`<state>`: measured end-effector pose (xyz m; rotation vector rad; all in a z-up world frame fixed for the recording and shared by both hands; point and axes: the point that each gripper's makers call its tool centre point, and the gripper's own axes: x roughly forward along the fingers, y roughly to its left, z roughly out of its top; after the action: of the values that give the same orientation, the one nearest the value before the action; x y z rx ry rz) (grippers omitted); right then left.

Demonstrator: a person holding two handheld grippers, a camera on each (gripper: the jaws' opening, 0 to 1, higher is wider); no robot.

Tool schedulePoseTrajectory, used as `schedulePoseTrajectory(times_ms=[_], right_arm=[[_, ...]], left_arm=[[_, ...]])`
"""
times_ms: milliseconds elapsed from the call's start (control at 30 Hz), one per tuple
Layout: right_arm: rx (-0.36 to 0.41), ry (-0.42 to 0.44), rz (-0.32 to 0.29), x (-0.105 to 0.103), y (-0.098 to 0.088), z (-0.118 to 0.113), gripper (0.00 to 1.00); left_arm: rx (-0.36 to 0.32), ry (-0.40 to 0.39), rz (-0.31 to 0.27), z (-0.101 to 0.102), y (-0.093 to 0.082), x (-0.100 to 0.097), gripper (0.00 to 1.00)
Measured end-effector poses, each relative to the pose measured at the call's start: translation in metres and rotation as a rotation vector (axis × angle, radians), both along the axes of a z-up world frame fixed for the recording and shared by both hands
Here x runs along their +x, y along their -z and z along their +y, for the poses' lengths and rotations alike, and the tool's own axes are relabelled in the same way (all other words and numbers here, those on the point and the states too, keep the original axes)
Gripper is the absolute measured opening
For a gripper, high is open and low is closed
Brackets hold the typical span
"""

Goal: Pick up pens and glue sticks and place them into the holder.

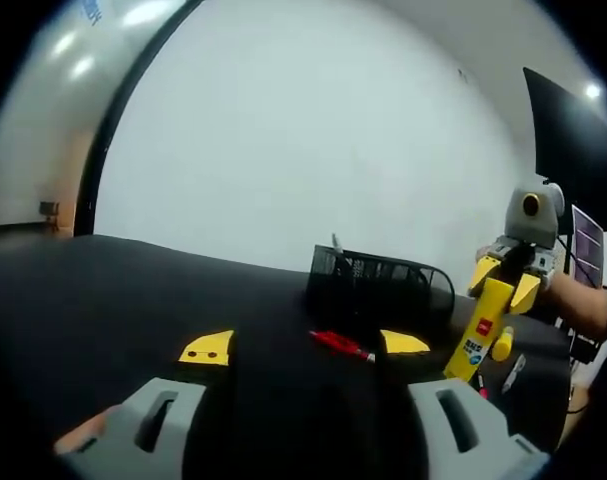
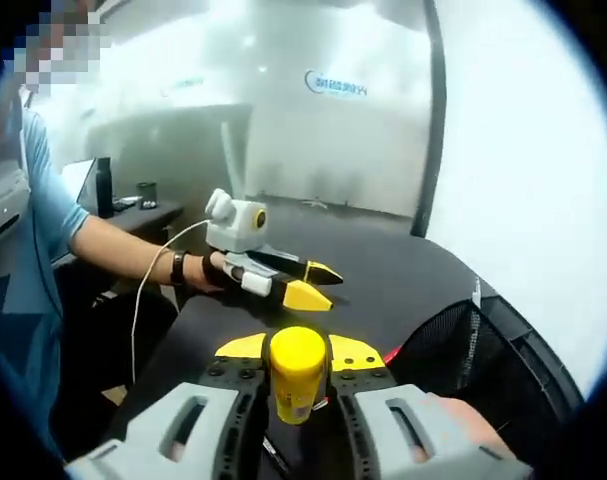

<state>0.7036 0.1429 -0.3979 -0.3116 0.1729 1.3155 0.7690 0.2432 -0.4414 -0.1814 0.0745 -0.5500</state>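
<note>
An office or lab room: a dark monitor (image 1: 573, 150) on the far right, another monitor (image 2: 103, 186) and a cup (image 2: 147, 193) on a far desk (image 2: 133, 215), white walls (image 1: 303, 150), and a black table (image 1: 103, 300).

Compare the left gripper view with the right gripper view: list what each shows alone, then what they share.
Left gripper view alone: a red pen lying on the black table, and a dark monitor.

Right gripper view alone: a person's arm wearing a wristband, and a desk behind.

Both: the mesh holder, the yellow glue stick clamped in the right gripper, and the open left gripper.
</note>
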Motion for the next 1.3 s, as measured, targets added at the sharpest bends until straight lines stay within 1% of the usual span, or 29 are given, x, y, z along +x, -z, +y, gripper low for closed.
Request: schedulePoseTrajectory(times_ms=[133,200,267,467,633,867,967,1167,1300], right_arm=[[0.064,0.013,0.029,0.002,-0.001,0.001,0.18],[0.098,0.030,0.036,0.003,-0.002,0.001,0.18],[0.115,0.037,0.038,0.004,-0.002,0.000,0.18],[0.128,0.066,0.047,0.009,-0.006,-0.003,0.18],[0.128,0.076,0.055,0.012,-0.012,-0.008,0.18],[0.178,0.091,0.067,0.016,-0.037,-0.015,0.18],[0.188,0.098,0.065,0.020,-0.047,-0.018,0.18],[0.233,0.123,0.053,0.036,-0.076,-0.023,0.18],[0.239,0.141,0.035,0.046,-0.090,-0.024,0.18]], left_arm=[[-0.001,0.000,0.000,0.000,0.000,0.000,0.54],[-0.001,0.001,0.000,0.000,0.000,0.000,0.54],[0.000,0.000,0.001,0.000,0.000,0.001,0.54],[0.005,0.000,0.004,0.000,0.001,0.002,0.54],[0.004,-0.001,0.005,-0.001,0.000,0.002,0.54],[0.001,-0.003,0.005,0.000,0.000,0.003,0.54],[-0.002,0.001,0.001,0.000,-0.001,0.003,0.53],[-0.004,0.003,0.002,0.000,-0.002,0.005,0.53],[-0.007,0.003,0.003,0.001,-0.003,0.006,0.53]])
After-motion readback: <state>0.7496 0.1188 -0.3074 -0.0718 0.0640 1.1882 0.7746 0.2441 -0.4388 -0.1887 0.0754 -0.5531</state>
